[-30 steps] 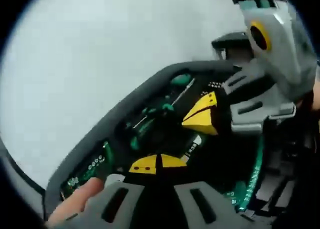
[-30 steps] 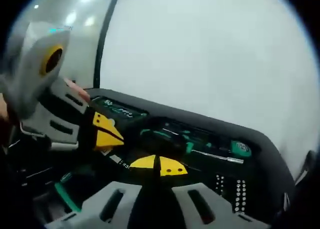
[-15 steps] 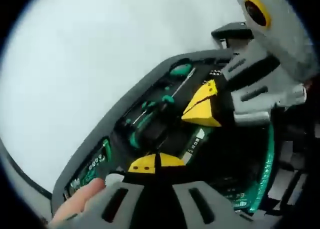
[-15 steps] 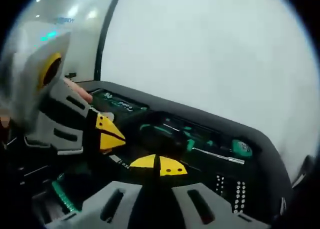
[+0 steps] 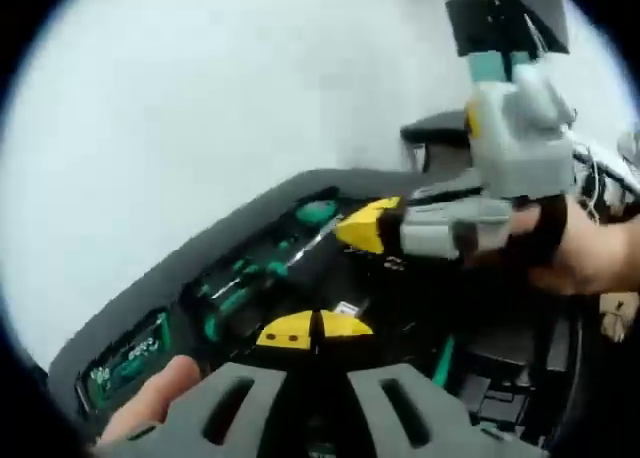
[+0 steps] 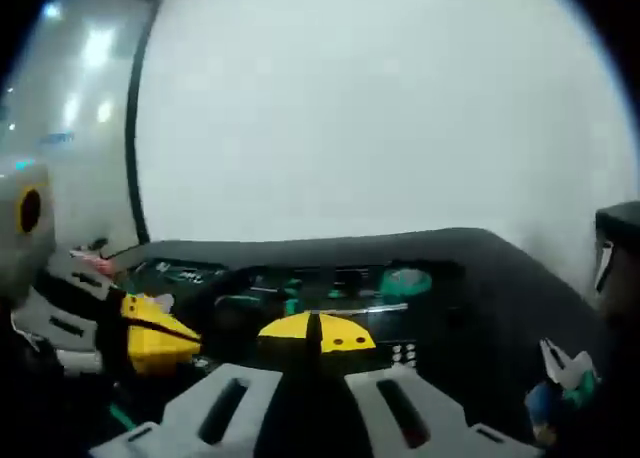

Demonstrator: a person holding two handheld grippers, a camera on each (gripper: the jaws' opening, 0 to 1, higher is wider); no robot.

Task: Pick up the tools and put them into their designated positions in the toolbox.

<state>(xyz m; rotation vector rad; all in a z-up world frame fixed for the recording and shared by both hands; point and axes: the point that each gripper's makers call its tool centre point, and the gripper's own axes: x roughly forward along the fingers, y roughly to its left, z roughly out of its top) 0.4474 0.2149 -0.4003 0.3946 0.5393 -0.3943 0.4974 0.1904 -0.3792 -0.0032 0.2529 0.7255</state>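
Nearest, the left gripper has its yellow tips pressed together, empty. The right gripper is likewise closed on nothing. Beyond both lies the open toolbox, green-handled screwdrivers seated in it, then white wall.

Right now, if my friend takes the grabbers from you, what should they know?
Left gripper: yellow tips shut, nothing between them, low over the open toolbox.
Right gripper: tips shut too, empty, over the same box.
Green-handled screwdrivers and a green round-headed tool lie in their slots.
Done: those tools look seated.
Left: I cannot tell which slots are still bare; a small green and blue object lies beside the toolbox, too blurred to name.
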